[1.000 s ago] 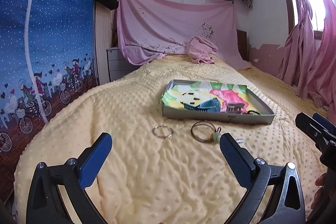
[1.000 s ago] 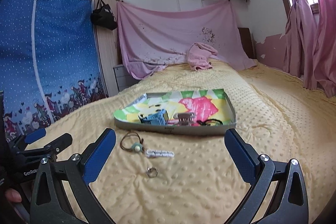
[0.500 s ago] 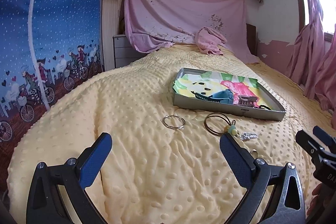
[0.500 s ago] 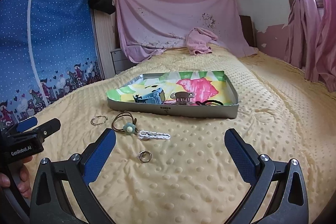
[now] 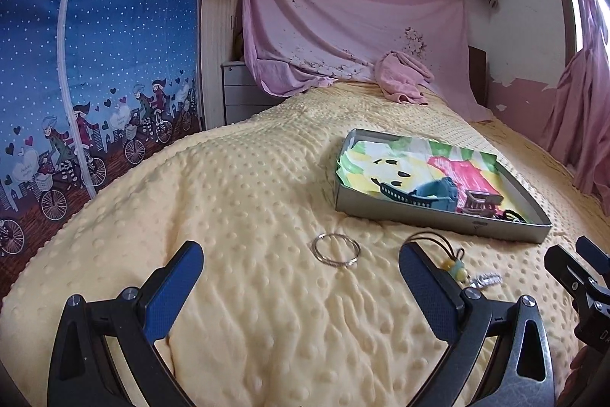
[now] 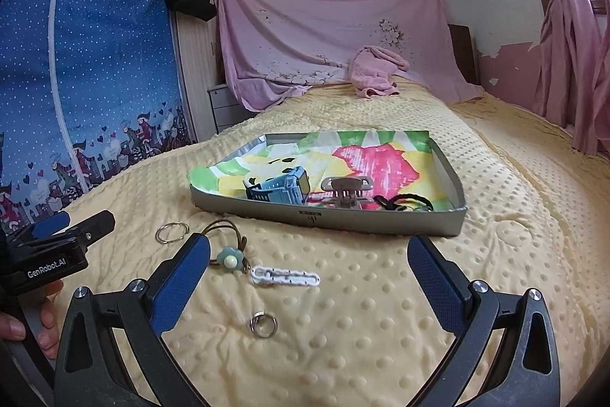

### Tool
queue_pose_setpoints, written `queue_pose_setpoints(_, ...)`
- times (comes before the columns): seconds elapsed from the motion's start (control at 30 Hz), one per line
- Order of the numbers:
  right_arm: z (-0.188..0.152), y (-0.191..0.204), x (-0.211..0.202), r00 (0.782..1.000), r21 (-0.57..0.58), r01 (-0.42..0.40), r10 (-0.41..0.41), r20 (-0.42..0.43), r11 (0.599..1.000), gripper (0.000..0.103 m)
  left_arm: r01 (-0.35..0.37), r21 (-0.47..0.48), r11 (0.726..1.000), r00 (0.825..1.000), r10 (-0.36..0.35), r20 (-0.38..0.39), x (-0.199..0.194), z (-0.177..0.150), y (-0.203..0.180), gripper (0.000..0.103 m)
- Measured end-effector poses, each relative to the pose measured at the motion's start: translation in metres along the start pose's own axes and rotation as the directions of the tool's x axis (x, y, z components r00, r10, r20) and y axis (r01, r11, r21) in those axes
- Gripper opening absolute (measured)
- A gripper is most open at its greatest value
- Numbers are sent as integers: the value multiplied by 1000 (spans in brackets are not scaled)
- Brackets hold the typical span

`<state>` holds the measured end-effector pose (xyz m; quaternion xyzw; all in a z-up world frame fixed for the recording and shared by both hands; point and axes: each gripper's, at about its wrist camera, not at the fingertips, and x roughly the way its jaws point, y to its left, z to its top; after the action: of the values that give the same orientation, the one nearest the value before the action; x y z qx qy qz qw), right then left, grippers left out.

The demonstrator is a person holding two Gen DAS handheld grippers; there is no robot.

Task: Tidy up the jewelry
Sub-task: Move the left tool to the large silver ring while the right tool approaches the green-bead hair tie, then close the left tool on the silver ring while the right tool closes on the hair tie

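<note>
**Jewelry spread on the bed in front of the tray**

Jewelry is seen lying loose on the yellow dotted bedspread (image 6: 381,311), just in front of a shallow grey tray (image 6: 381,220). A large silver bangle (image 5: 335,250) is laid flat to the left, apart from the rest. Beside it, a brown hair tie with a pale flower bead (image 6: 228,256) is placed, and a white hair clip (image 6: 285,276) is set just to its right, close to the bead. A small silver ring (image 6: 262,325) rests nearer the camera, apart from the clip.

Inside the tray, which is lined with a brightly coloured paper, a blue claw clip (image 6: 280,189), a brown claw clip (image 6: 345,195) and a black hair tie (image 6: 404,203) are kept along the front wall.

The left gripper (image 5: 301,277) is held low over the bedspread with its fingers spread wide apart and nothing between them; the bangle is framed just ahead of them. The right gripper (image 6: 309,277) is likewise held with its fingers wide apart and empty, with the white clip and small ring lying between them in view.
</note>
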<state>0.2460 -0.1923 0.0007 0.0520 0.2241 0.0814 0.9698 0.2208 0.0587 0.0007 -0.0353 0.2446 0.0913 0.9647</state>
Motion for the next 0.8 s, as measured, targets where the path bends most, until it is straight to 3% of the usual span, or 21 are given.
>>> queue_pose_setpoints(0.17,4,5,23,998,-14,-54,54,-46,998,102,19,-5,1000,999,-19,-39,23,0,0,103)
queue_pose_setpoints(0.27,5,9,36,994,-29,-84,82,-68,996,101,40,32,999,998,-38,-56,33,-2,-7,93)
queue_pose_setpoints(0.43,2,13,57,985,-35,-121,116,-129,992,70,103,63,993,988,-95,-119,52,-6,-10,70)
queue_pose_setpoints(0.53,-3,14,70,975,-27,-147,140,-174,989,58,153,16,988,975,-148,-166,64,-6,0,56)
queue_pose_setpoints(0.67,-8,17,79,963,-32,-183,173,-209,982,53,200,-43,979,960,-205,-193,73,-7,11,46)
queue_pose_setpoints(0.8,-10,28,86,953,-56,-212,193,-235,976,47,213,-23,977,953,-213,-217,79,-10,4,35)
